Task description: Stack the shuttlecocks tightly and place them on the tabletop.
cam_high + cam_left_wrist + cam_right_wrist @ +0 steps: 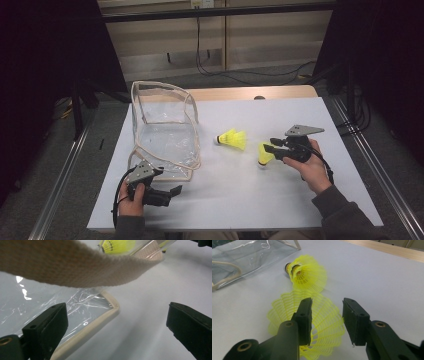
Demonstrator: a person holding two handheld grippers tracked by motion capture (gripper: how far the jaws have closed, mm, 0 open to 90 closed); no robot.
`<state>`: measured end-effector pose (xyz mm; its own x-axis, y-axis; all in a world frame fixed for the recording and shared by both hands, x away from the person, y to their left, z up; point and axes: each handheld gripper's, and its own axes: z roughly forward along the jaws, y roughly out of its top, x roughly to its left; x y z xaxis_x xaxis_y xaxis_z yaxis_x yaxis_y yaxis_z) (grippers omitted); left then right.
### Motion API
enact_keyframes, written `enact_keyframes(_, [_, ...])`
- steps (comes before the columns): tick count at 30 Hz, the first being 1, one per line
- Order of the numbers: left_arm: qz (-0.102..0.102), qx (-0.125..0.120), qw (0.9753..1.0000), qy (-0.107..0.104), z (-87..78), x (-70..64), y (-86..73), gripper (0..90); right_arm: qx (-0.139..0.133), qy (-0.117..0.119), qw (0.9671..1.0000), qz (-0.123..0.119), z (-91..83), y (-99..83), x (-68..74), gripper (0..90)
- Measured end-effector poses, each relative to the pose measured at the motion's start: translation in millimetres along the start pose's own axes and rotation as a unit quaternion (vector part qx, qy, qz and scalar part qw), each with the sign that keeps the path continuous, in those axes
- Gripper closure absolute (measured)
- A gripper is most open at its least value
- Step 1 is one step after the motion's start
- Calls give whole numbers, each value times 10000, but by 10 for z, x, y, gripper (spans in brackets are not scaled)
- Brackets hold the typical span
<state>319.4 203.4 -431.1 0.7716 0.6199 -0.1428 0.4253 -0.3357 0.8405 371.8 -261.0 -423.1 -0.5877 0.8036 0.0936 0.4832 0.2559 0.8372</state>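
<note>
Nearest the person, the left gripper (pixel 172 191) rests low on the table (pixel 300 210) near its front edge, jaws spread wide with nothing between them. Bare table lies to its right, all the way across to the other hand. In the left gripper view one jaw sits just over the cloth-trimmed edge of the clear bag (pixel 82 312), and a woven strap (pixel 75 270) crosses close overhead.

On the right side of the table, the right gripper (pixel 268 147) has its jaws parted at the near shuttlecock (pixel 264 154). In the right gripper view the jaws stand over the wide skirt (pixel 319 322), one jaw against the mesh, the other with a gap; they are not clamped on it. This shuttlecock is bright yellow, its skirt an open plastic lattice, and it lies on the table close in front of the hand.

A little farther on lies the second shuttlecock (pixel 231 139), also yellow, on its side with a dark-banded tip, apart from the first. Open white table surrounds both.

Farther left stands the clear bag (pixel 165 130), its rim open and upright. Beyond it the table's wooden back edge (pixel 250 93) shows.
</note>
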Motion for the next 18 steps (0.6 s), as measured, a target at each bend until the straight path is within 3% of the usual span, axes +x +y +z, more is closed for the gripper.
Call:
enact_keyframes(8, [14, -4, 10000, 10, 4, 2, -1, 38, -30, -187, 9998, -16, -43, -27, -27, 542])
enact_keyframes(15, [9, -3, 10000, 19, 13, -1, -5, 39, -103, -243, 9995, -157, -102, -63, -50, 829])
enact_keyframes(18, [7, -11, 10000, 29, 10, -2, -5, 38, -142, -150, 9997, -106, -123, -74, -70, 895])
